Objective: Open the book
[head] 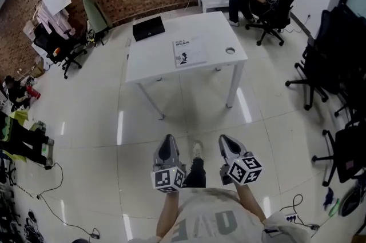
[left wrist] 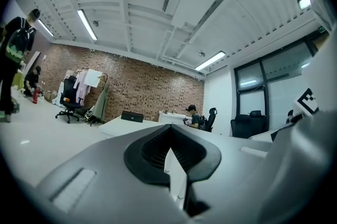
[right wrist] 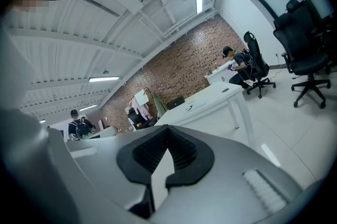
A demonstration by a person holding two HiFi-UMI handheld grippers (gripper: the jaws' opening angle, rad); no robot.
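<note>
Starting nearest, at the bottom of the head view, the left claw (head: 167, 143) and the right claw (head: 229, 146) are held side by side above the tiled floor (head: 86, 144), both pointing up the frame, and each is seen in its own view with its jaws pressed together on nothing. The book (head: 189, 51) is found well beyond them, lying flat and closed on the white bench (head: 151, 59) in the upper middle of the frame, right of the bench's centre. It sits up-frame from the gap between the two claws, slightly closer to the left one, so neither is judged to have a real lead. Its edges run nearly square to the bench's; which is the longer cannot be settled. A black laptop (head: 148, 28) lies further back, at the bench's far left corner. In the right gripper view the book (right wrist: 195, 106) is shown edge-on as a thin slab, whereas in the left gripper view only the laptop (left wrist: 132, 116) is made out.
</note>
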